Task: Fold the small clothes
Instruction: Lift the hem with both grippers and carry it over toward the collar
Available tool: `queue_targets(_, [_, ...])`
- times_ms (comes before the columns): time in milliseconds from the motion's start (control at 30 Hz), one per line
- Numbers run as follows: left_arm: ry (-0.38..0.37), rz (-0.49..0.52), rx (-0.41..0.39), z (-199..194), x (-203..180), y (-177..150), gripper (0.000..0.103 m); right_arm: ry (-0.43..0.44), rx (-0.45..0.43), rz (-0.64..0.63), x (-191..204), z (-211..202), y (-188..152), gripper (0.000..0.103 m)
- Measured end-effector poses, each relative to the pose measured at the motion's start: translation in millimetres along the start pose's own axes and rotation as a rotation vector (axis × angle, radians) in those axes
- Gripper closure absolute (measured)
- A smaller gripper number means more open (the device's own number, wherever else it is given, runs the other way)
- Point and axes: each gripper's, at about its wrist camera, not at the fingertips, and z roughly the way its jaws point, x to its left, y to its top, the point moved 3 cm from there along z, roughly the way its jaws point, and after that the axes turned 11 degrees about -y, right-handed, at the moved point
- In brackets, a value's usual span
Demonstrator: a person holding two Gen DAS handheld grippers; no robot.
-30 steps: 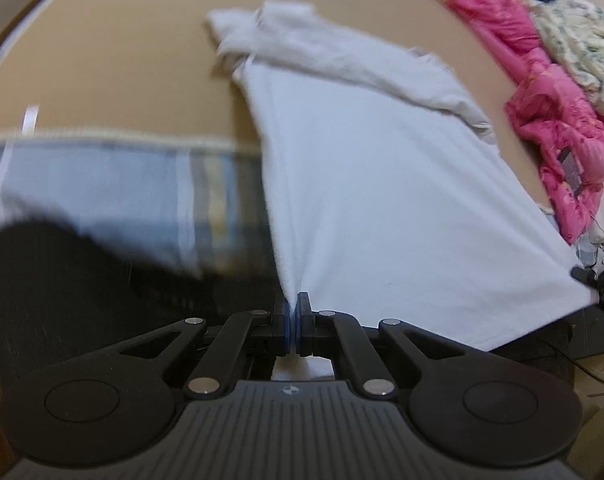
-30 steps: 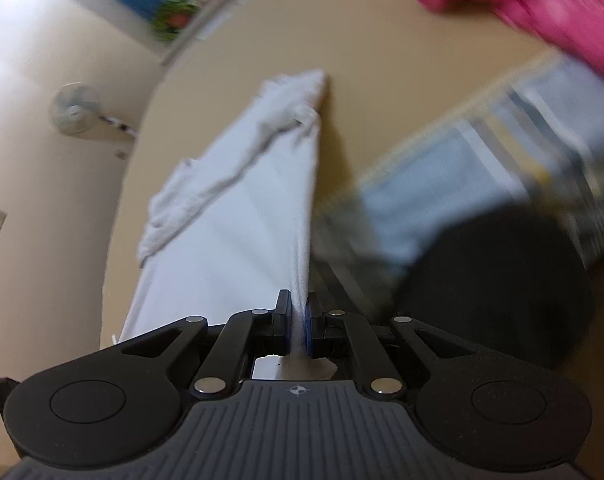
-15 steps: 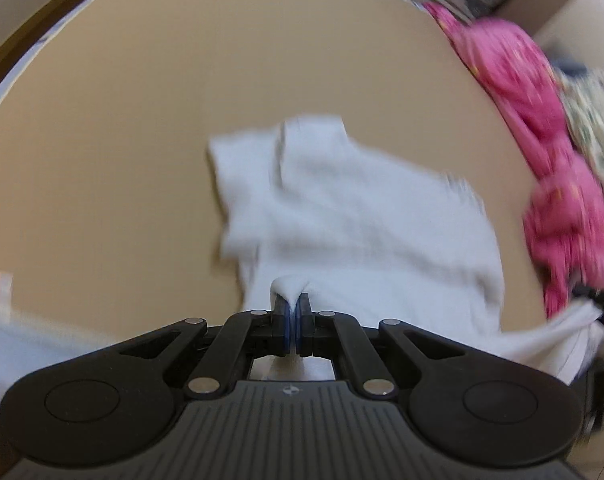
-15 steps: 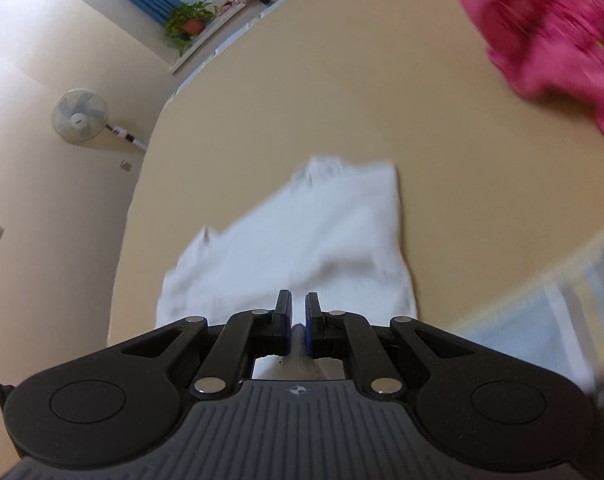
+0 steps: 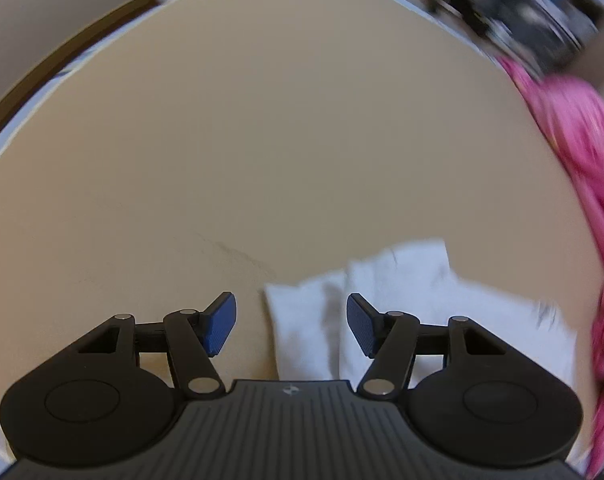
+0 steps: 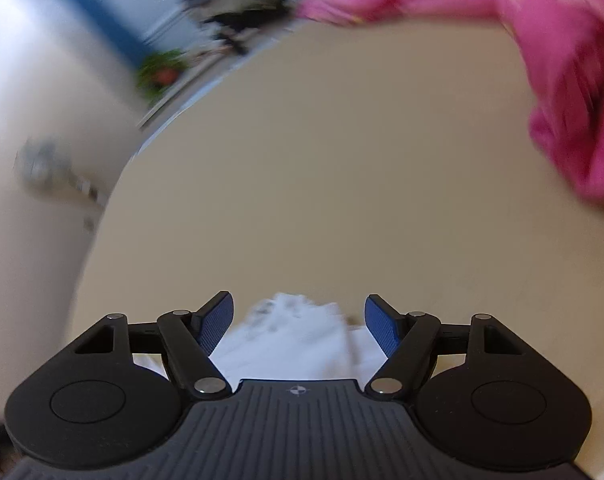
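Left gripper (image 5: 291, 322): jaws apart, having just been opening; blue pads clear of the cloth, nothing clamped.

Right gripper (image 6: 297, 322): jaws likewise apart after just opening; the cloth shows between them but neither pad presses on it.

White garment (image 5: 402, 304): lies released on the tan desk (image 5: 261, 140), close in front of both grippers. Its near part is hidden behind the gripper bodies; edges blurred, so the state of its folds cannot be made out. In the right wrist view only a crumpled end (image 6: 297, 340) appears.

Pink clothing (image 5: 582, 184): heaped at the desk's right side, cut off by the frame, smeared.

Background room: too blurred to itemise.
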Motion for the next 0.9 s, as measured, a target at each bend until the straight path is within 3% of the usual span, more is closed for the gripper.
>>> queue_targets(167, [-0.029, 0.099, 0.04, 30.3, -23.7, -19.5, 0.036, -0.048, 0.013, -0.252, 17.4, 34.2, -24.8, 0.035])
queue_targets(367, [-0.032, 0.123, 0.106, 68.6, -32.0, -30.1, 0.039, -0.121, 0.051, -0.339, 38.2, 74.9, -36.7, 0.037])
queue_targets(400, [-0.038, 0.127, 0.092, 69.1, -33.7, -30.4, 0.049, -0.125, 0.06, -0.341, 35.7, 82.0, -40.2, 0.049])
queue_targets(433, [-0.051, 0.137, 0.073, 69.6, -35.0, -28.6, 0.086, -0.123, 0.056, -0.35, 36.9, 83.3, -40.8, 0.065])
queue_targets(467, [-0.063, 0.14, 0.052, 65.9, -37.5, -28.3, 0.097, -0.118, 0.043, -0.359, 38.9, 81.1, -40.9, 0.092])
queue_targets(600, [-0.076, 0.192, -0.055, 44.9, -48.4, -32.1, 0.098, -0.054, -0.064, -0.351, 41.3, 45.3, -40.1, 0.098])
queue_targets(800, [-0.137, 0.126, -0.181, -8.0, -36.4, -37.4, 0.099, 0.047, -0.166, -0.257, 34.2, -11.4, -15.6, 0.099])
queue_targets(833, [-0.126, 0.109, -0.191, -8.0, -29.9, -34.5, 0.099, 0.045, -0.181, -0.235, 32.8, -14.0, -8.2, 0.099])
queue_targets(900, [-0.103, 0.05, -0.12, 15.7, -16.2, -23.6, 0.099, -0.005, -0.172, -0.2, 26.9, 2.2, 6.8, 0.099])
